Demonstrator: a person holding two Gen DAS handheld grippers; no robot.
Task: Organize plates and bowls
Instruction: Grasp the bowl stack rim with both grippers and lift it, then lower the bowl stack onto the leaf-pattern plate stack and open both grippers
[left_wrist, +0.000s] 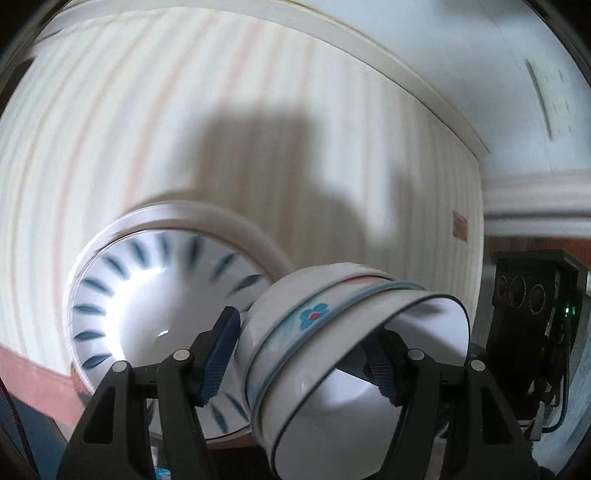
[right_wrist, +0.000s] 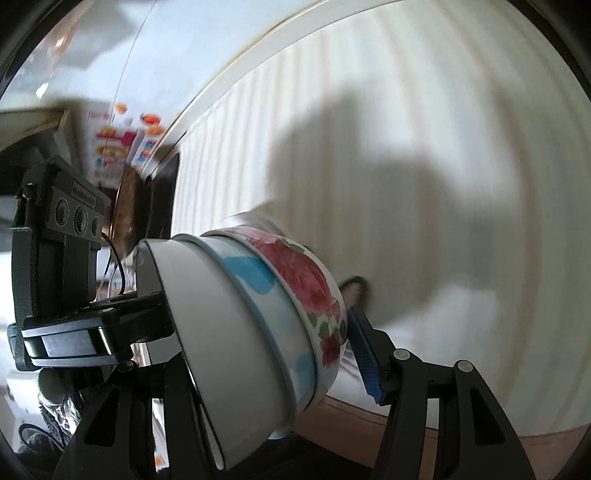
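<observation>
My left gripper (left_wrist: 301, 345) is shut on a tilted nested stack of white bowls (left_wrist: 317, 332) with a blue flower band; one blue pad lies on the outside, the other inside the mouth. Behind it, a white bowl with blue leaf marks (left_wrist: 147, 295) sits in a wider white dish (left_wrist: 243, 230) on the striped cloth. My right gripper (right_wrist: 258, 317) is shut on another tilted stack (right_wrist: 258, 314): a red rose bowl outermost, a blue-patterned one, then white. Its right pad (right_wrist: 364, 358) presses the rose bowl; its left finger is hidden inside the bowls.
A pale striped tablecloth (left_wrist: 184, 129) covers the table; its brown edge (left_wrist: 33, 373) shows at the lower left. Each gripper shows in the other's view, the right one (left_wrist: 524, 295) and the left one (right_wrist: 59, 229). Colourful packaging (right_wrist: 118, 147) stands beyond the table edge. Both views are motion-blurred.
</observation>
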